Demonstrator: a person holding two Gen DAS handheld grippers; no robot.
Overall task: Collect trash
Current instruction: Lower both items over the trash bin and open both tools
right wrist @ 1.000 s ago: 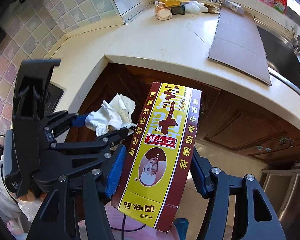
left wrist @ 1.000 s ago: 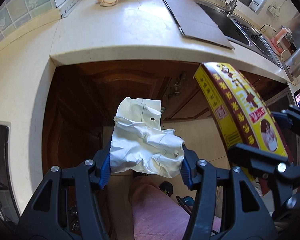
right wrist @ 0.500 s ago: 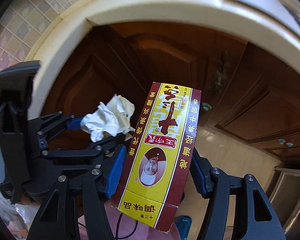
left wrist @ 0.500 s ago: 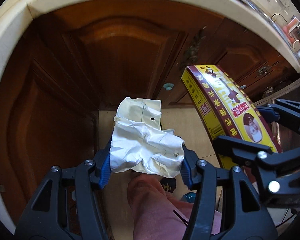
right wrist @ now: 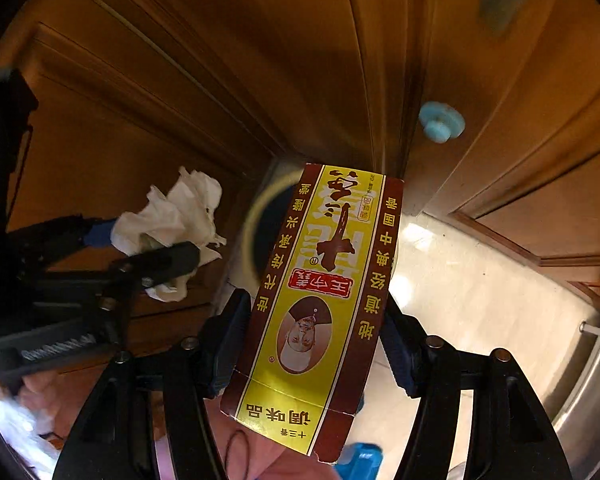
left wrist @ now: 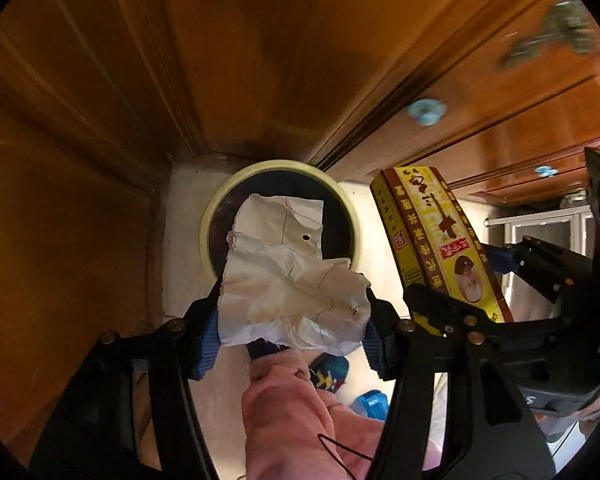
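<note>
Left wrist: both tools now down by bin (left wrist: 280,168), off desk. Left tool (left wrist: 292,334), easing open, pinches paper (left wrist: 288,280) over bin; right tool (right wrist: 316,344), also easing, grips box (right wrist: 324,280) beside bin. Drop likely.

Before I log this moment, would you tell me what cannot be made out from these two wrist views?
- Inside of the bin: left wrist view, covered by the crumpled paper; contents unseen.
- Same bin, right wrist view: hidden behind the yellow box, rim blurred.
- Box's lower end: left wrist view, behind the right gripper.
- Cabinet handle: left wrist view, motion-blurred.
- Box's small print: too small.
</note>
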